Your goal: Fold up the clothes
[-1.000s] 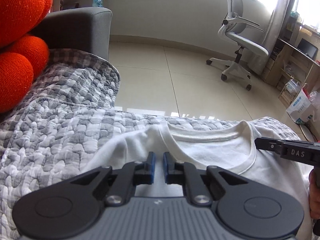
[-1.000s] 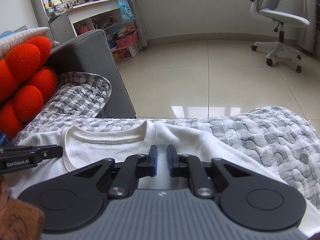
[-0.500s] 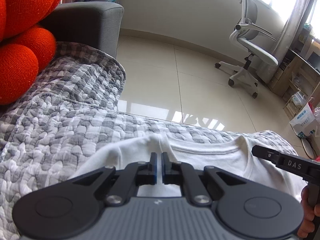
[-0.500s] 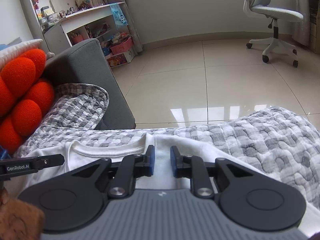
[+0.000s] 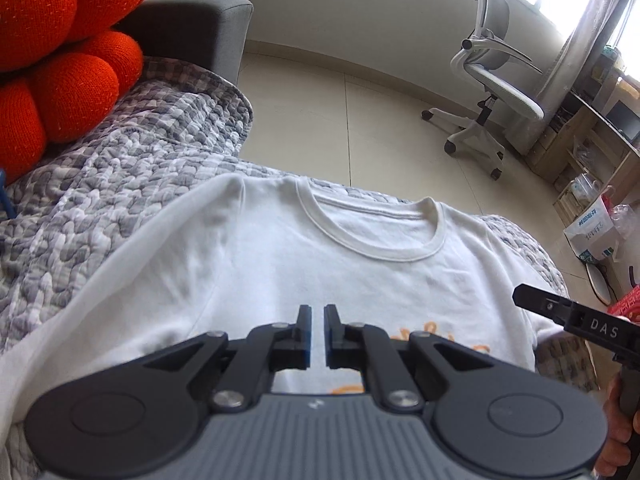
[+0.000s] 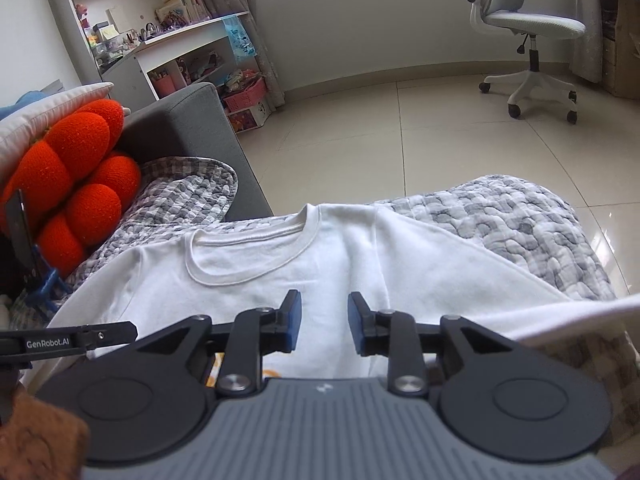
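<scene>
Two tools hover over your white ribbed-collar T-shirt (image 5: 328,264) on quilted grey cover (image 5: 100,200): left tool (image 5: 317,334) narrow, empty; right tool (image 6: 324,320), reading "DAS", wide.

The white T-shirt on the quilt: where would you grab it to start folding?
Probably at the shoulders, either side of the collar. The T-shirt lies flat, face up on the quilt, so thin seams there pinch easily. Come from above, from the hem side, one hand-held gripper for each shoulder.

The orange print (image 5: 440,340) on the white T-shirt (image 5: 320,264) is largely hidden behind the left gripper (image 5: 317,334). The shirt's hem is cut off below both grippers.
</scene>
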`<state>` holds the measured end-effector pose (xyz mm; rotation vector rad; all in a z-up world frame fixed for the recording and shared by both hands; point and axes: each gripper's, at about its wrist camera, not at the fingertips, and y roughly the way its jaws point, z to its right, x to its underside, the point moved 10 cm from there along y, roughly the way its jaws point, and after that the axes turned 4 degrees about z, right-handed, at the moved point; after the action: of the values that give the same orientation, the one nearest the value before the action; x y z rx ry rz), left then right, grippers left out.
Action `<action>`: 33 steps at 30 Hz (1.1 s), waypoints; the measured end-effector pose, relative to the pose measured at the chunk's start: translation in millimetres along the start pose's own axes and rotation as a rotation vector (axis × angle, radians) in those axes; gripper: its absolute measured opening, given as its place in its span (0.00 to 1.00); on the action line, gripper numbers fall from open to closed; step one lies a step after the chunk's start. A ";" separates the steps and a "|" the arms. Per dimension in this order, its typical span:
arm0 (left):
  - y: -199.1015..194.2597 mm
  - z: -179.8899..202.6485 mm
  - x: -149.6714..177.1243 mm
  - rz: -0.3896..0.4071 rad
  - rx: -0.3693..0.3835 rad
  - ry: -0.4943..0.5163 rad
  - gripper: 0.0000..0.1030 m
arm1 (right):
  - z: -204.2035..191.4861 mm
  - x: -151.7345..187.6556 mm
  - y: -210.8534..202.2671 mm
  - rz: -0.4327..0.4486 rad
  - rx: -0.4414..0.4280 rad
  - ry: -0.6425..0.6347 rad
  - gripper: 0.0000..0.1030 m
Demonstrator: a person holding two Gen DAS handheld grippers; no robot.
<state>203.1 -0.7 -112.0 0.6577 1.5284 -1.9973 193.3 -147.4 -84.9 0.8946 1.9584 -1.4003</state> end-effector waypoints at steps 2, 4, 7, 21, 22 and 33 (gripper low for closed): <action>-9.3 -0.8 7.5 -0.005 -0.002 -0.005 0.06 | -3.8 5.2 -8.3 -0.005 -0.001 -0.006 0.29; -20.1 -2.1 16.6 -0.010 -0.005 -0.011 0.06 | -8.3 10.7 -17.1 -0.008 -0.001 -0.012 0.29; -34.0 -6.4 31.2 -0.027 -0.015 -0.018 0.06 | -14.0 18.7 -31.1 -0.019 -0.009 -0.017 0.31; -82.3 -28.6 89.1 -0.129 -0.053 -0.006 0.36 | -21.7 75.2 -82.4 -0.093 -0.026 -0.065 0.47; -83.7 -31.1 92.7 -0.120 -0.059 -0.004 0.37 | -21.6 79.4 -84.5 -0.094 -0.029 -0.067 0.50; -97.6 -39.0 120.5 -0.208 0.048 0.012 0.44 | -28.5 126.4 -102.5 -0.245 -0.069 -0.167 0.59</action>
<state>50.8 43.5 -132.2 0.5492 1.6167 -2.1925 33.1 -119.4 -113.9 0.5019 2.0242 -1.4798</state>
